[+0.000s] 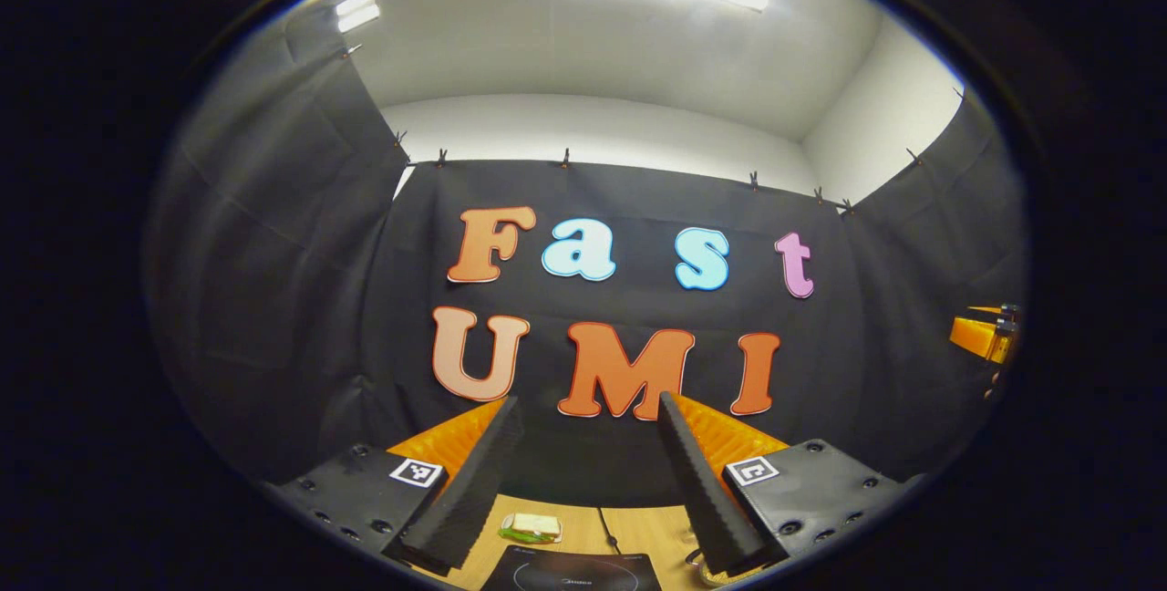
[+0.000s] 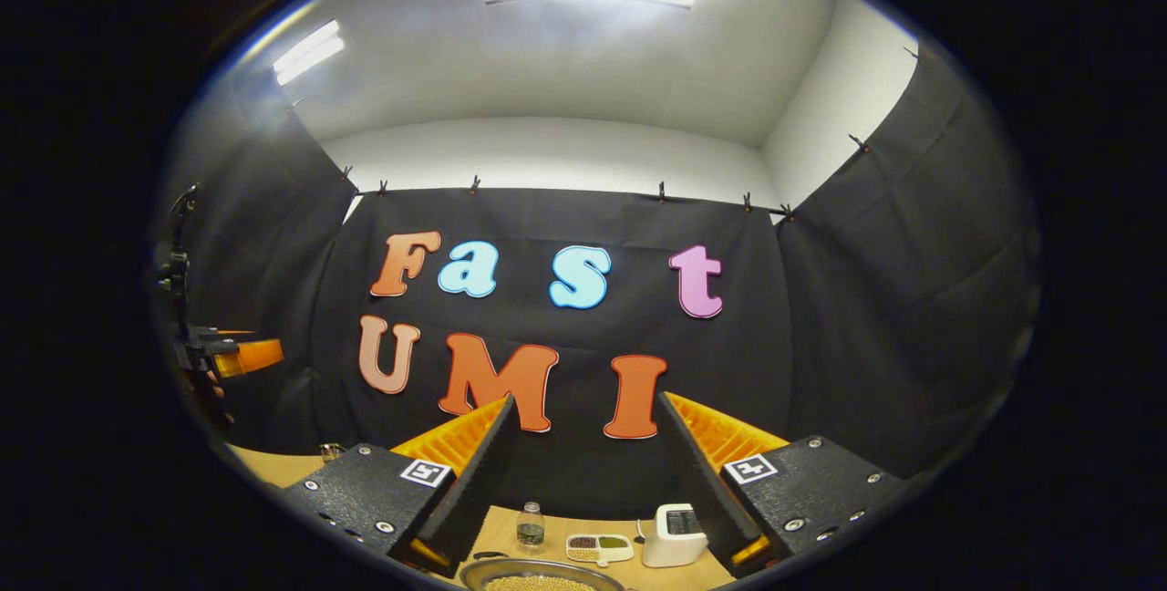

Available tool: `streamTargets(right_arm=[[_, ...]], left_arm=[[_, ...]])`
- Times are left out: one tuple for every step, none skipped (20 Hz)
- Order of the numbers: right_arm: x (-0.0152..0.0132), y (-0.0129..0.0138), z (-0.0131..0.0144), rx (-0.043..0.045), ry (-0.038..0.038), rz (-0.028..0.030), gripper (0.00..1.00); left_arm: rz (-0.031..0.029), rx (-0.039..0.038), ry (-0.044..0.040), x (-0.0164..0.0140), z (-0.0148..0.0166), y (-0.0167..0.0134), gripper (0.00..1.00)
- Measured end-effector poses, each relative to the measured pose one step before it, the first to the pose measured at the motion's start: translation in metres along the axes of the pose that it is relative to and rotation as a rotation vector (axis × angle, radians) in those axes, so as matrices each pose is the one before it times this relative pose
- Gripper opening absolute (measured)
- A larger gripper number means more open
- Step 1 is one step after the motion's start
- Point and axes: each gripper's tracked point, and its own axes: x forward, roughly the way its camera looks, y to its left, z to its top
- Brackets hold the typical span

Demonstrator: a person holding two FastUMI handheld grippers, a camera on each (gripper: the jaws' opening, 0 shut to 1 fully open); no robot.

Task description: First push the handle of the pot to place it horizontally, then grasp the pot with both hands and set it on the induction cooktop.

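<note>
From the left gripper view I see my left gripper (image 1: 588,472) raised well above the wooden table (image 1: 638,527), its two fingers spread wide with nothing between them. Low between those fingers, going left to right, lies a small green-and-white packet (image 1: 530,528) on the wood, then a thin dark cable (image 1: 606,532) running toward me, and at the very bottom edge the black induction cooktop (image 1: 574,571) with a faint ring marked on its glass. Far off at the right rim I catch the other gripper's orange body.

In the right gripper view, the left gripper shows at the far left rim, held up in the air with a hand (image 2: 211,390) behind it. My right gripper (image 2: 588,472) is likewise held high, jaws fully apart and gripping nothing. Below, between its fingers, the pot (image 2: 538,577) sits at the bottom edge: a round metal vessel with a shiny grey rim, filled with what looks like small pale grains. I cannot make out its handle from here. Behind the pot, left to right on the table, stand a small clear jar (image 2: 529,527), a shallow white tray (image 2: 599,547) with dark and green contents in separate compartments, and a white boxy appliance (image 2: 673,534).
</note>
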Motion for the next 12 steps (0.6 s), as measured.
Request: streamTargets(right_arm=[[-0.00116, -0.0012, 0.00215, -0.01064, -0.00648, -0.00769, 0.93], [-0.00268, 0.00221, 0.00344, 0.0005, -0.00282, -0.00907, 0.93], [-0.00254, 0.00284, 0.00262, 0.00761, -0.00437, -0.00267, 0.93], [-0.00302, 0.00414, 0.00246, 0.00856, -0.00829, 0.00597, 0.93], [-0.00237, 0.00422, 0.00298, 0.0083, -0.00947, 0.01007, 0.93], [-0.0025, 0.00199, 0.00099, 0.00667, -0.00649, 0.00959, 0.93], [0.00047, -0.00063, -0.00033, 0.00433, -0.00262, 0.00166, 0.93], [-0.00003, -0.00647, -0.00295, 0.00454, 0.00463, -0.01184, 0.93], [0.00085, -0.00746, -0.00688, 0.00548, 0.01668, -0.0225, 0.93], [0.00179, -0.0069, -0.00974, 0.00517, 0.02284, -0.01916, 0.93], [0.00014, -0.00376, -0.00811, 0.00604, 0.0217, -0.00856, 0.93], [-0.00101, -0.00205, -0.00625, 0.00665, 0.01767, -0.00353, 0.93]], left_arm=[[0.00104, -0.00171, 0.00396, -0.00056, -0.00116, 0.00164, 0.96], [0.00079, -0.0059, -0.00402, 0.00006, 0.00072, 0.00196, 0.98], [0.0003, -0.00831, -0.00515, -0.0004, -0.00029, 0.00229, 0.98], [-0.00024, -0.00791, -0.0008, -0.0004, -0.00021, 0.00156, 0.97], [-0.00135, -0.00094, 0.00138, -0.00193, -0.00107, 0.0002, 0.97], [0.01093, 0.00931, -0.00398, -0.00268, -0.00079, 0.00314, 0.97], [0.02791, 0.01753, -0.01233, -0.0022, 0.00225, 0.0071, 0.97], [0.03455, 0.01879, -0.01594, -0.00471, 0.00312, 0.00819, 0.97], [0.02288, 0.01574, -0.01836, -0.00378, 0.0038, 0.00373, 0.97], [0.00915, 0.00701, -0.01408, -0.00387, 0.00255, -0.00213, 0.97], [0.00082, -0.002, -0.00637, -0.0015, 0.00171, -0.00212, 0.97], [-0.00402, -0.00506, -0.00739, -0.00127, 0.0013, -0.00124, 0.97]])
